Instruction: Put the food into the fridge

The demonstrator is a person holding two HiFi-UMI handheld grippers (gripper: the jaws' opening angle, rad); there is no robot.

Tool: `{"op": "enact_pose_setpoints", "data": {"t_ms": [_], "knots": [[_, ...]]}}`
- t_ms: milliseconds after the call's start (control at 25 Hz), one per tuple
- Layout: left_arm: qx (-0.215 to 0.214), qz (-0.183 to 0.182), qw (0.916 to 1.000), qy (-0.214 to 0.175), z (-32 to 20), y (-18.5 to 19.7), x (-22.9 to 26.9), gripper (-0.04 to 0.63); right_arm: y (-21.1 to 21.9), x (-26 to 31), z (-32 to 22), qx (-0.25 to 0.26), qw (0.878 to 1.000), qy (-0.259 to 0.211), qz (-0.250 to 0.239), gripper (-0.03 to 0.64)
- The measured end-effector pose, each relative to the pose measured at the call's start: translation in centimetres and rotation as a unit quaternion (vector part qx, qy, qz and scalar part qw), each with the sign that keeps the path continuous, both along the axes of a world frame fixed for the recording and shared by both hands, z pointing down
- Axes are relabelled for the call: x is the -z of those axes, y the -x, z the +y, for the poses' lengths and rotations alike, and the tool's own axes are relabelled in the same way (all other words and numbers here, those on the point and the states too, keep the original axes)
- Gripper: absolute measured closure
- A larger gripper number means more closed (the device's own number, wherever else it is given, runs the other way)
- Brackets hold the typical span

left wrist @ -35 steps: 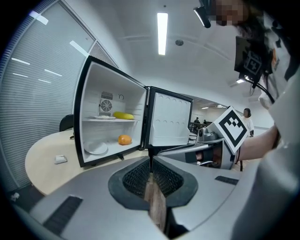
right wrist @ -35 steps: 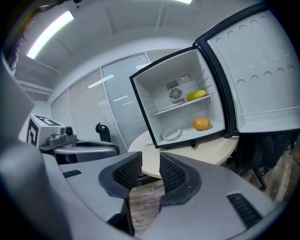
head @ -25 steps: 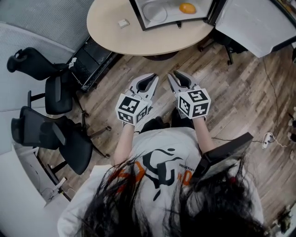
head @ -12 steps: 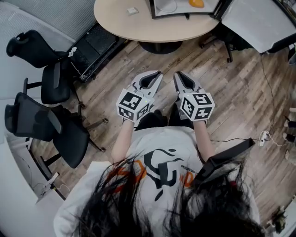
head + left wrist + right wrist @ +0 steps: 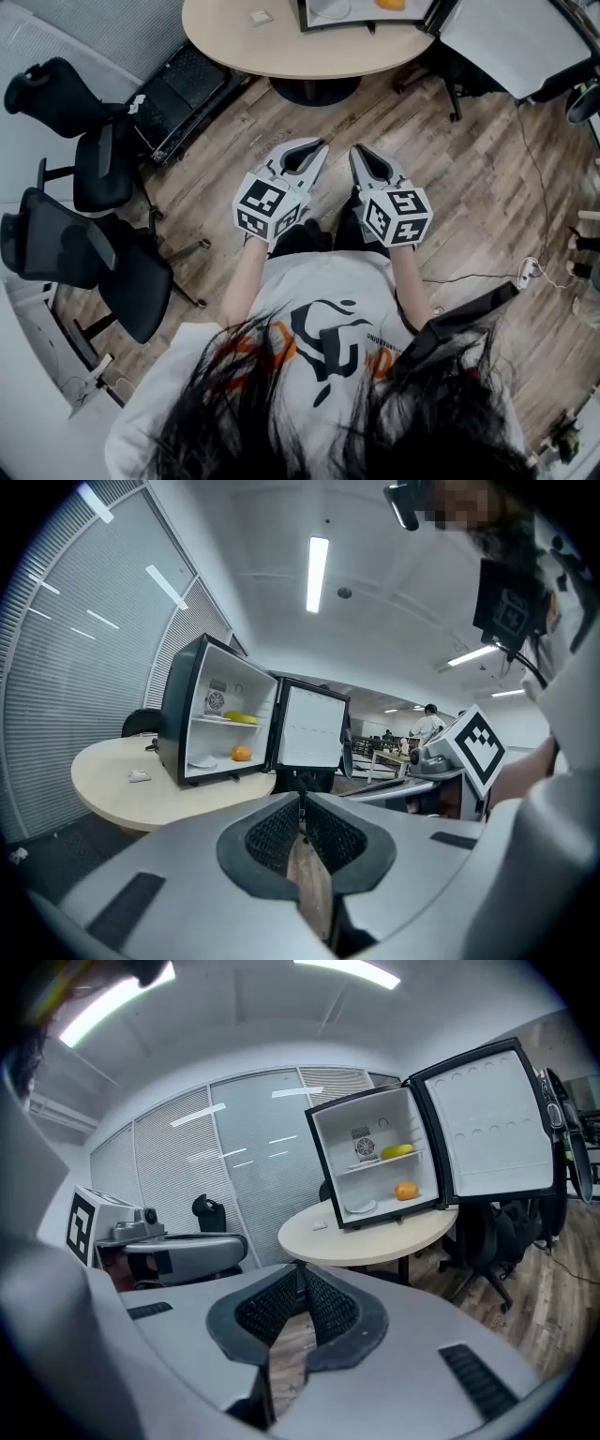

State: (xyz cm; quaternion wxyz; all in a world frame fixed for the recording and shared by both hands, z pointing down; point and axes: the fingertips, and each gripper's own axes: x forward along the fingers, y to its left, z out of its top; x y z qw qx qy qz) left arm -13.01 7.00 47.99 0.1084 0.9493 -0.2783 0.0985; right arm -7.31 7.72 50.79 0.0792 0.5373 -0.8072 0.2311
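Short of the round table [image 5: 281, 52], the left gripper [image 5: 317, 148] and right gripper [image 5: 358, 155] hung side by side over the wood-plank floor [image 5: 469, 178]. Each had its jaws pressed together with nothing between them. Two black office chairs [image 5: 89, 178] stood on the floor to the left of the table. On the table's pale top sat a black mini fridge [image 5: 330, 1171] with its door [image 5: 487, 1129] swung wide open, and a small white object [image 5: 321, 1225] lay on the table beside it. Inside the fridge, an orange [image 5: 405, 1191] and a white plate [image 5: 361, 1207] rested on the bottom, and a banana [image 5: 398, 1150] lay on the shelf above. Beyond the table ran a curved wall of blinds [image 5: 234, 1157] under ceiling strip lights [image 5: 317, 560].
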Motion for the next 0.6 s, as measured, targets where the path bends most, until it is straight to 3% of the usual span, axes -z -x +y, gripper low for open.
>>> {"op": "enact_pose_setpoints", "data": {"t_ms": [600], "knots": [[0.005, 0.003, 0.9999, -0.013, -1.1, -0.2, 0.7, 0.581, -0.1, 0.3, -0.6, 0.011, 1.000, 0.000, 0.011, 0.577]]}}
